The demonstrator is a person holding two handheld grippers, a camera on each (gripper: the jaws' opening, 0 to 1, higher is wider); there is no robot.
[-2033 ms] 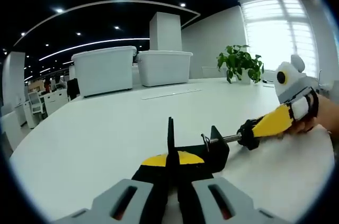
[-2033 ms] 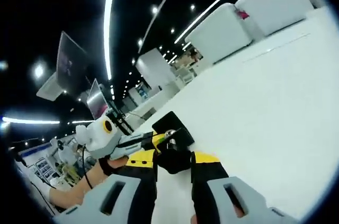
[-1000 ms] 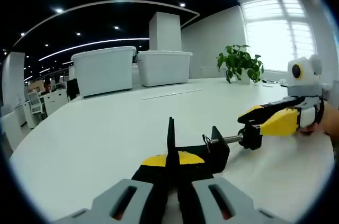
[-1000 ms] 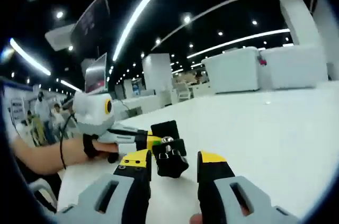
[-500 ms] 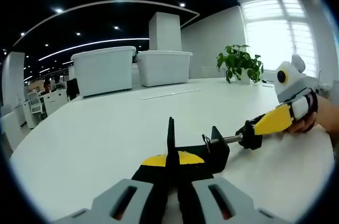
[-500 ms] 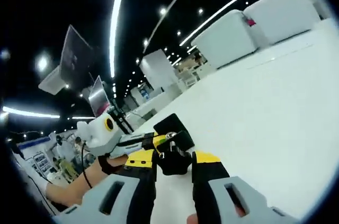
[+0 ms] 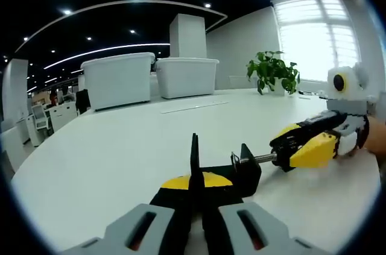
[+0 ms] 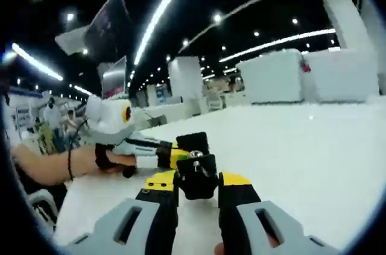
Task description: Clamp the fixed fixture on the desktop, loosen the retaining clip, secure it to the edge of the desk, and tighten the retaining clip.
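the left gripper [image 7: 194, 198] has its yellow-tipped jaws pressed onto the upright plate of the black fixture [image 7: 220, 167], which lies on the white desk [image 7: 108, 146] directly ahead of those jaws; this hold appears meant to pin the body so it cannot spin while the screw is worked. to the right of the left gripper, the threaded screw [image 7: 264, 158] runs out sideways from the fixture to its black knob [image 7: 283, 157], and the right gripper [image 7: 301, 143] is closed around that knob, its jaws lined up with the screw axis, a placement that suits twisting. in the right gripper view, the right gripper [image 8: 198, 184] shows the knob [image 8: 196, 179] seated between its two yellow pads, touching both, with the fixture's black body [image 8: 192, 143] just beyond and the left gripper [image 8: 151, 149] coming in from the left, held by a person's hand [image 8: 90, 161]. judgement: the loosening of the retaining clip is in hand; the fixture is still well in from any desk edge, so mounting is not yet done. risk: the knob slipping between the pads.
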